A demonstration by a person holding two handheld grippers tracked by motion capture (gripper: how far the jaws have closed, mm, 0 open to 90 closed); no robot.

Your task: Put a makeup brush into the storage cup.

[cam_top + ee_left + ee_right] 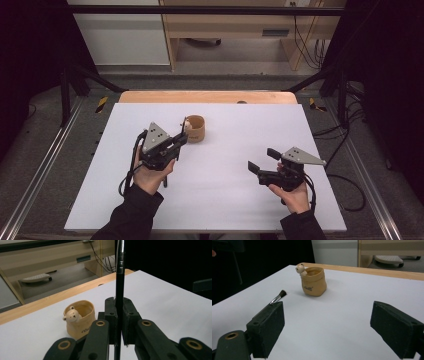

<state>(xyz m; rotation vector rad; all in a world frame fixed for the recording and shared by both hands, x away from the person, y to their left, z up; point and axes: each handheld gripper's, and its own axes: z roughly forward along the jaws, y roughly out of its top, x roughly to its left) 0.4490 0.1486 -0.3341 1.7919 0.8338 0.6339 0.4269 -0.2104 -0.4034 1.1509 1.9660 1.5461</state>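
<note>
Right gripper view: pot (pixel 313 282) lettering illegible.

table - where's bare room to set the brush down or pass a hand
Free: the white table between the left tool and right tool, and right of the bear pot. Crowded: around the pot, where the left tool holds the brush.

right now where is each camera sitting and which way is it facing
High view: above the person's side, looking forward and down on the white table; both forearms, left tongs and right tongs show.
Left gripper view: rides the left tongs, shut on a brush handle, facing the table's far edge.
Right gripper view: rides the open right tongs, facing the brush tip.
All three share the bear pot.
</note>
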